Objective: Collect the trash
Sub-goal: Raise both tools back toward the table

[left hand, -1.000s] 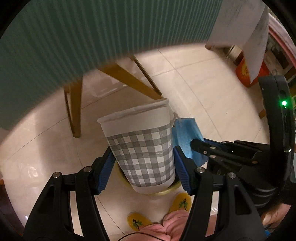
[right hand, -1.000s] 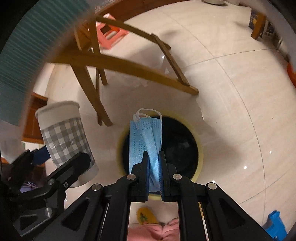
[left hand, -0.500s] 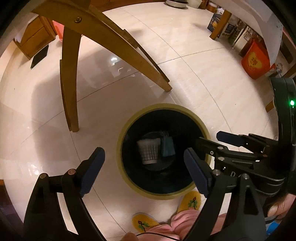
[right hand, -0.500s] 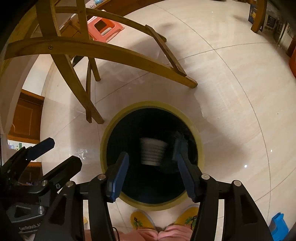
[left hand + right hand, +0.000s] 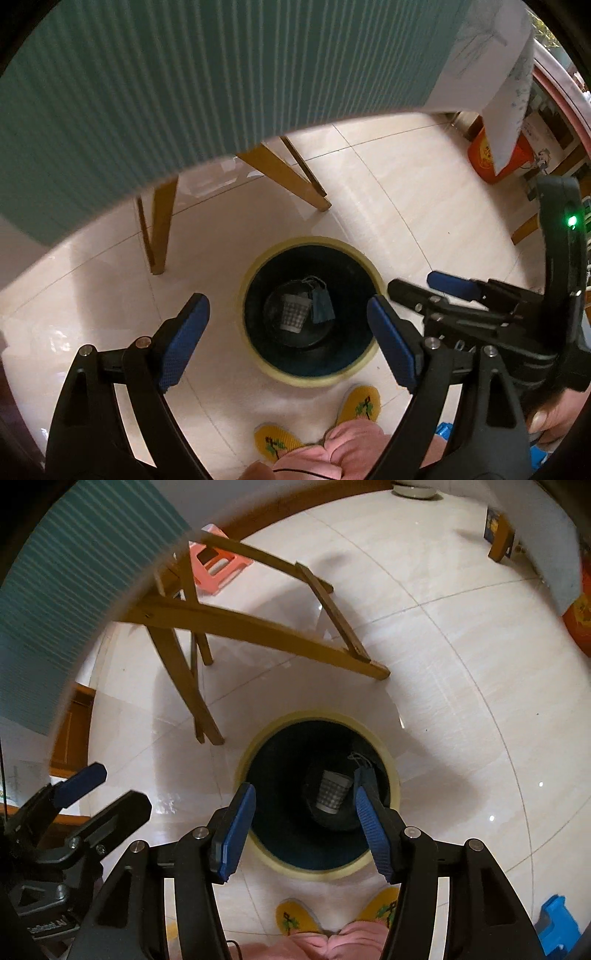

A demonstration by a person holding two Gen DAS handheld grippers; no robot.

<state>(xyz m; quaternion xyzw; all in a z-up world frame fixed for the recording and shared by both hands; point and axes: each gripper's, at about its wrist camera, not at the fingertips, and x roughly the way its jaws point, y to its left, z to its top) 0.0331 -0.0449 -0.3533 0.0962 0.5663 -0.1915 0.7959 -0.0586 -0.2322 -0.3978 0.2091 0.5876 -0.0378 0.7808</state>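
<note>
Now the checked paper cup is lying at the bottom of the dark trash bin, and the blue face mask is lying just to the right of it, touching or almost touching the cup. One second ago the left tool was gripping the cup and the right tool was pinching the mask above the bin; half a second ago both pieces were already falling inside. So both items are now leaving the task's list, and this round of collecting is looking finished.

Both tools are standing released, with their blue pads spread wide apart and nothing between them. In the left wrist view the bin is appearing smaller and farther than half a second ago, and the edge of the green ribbed worktop is filling the far part of the picture again, so I am judging that the person is lifting the tools up and away from the bin.

Around the bin, the pale tiled floor is showing wooden legs on the far left side, and the person's yellow slippers are standing on the near side of the bin. I am not seeing any other trash on the floor in these views; whether more is waiting on the worktop I cannot tell, because only its edge is showing.
</note>
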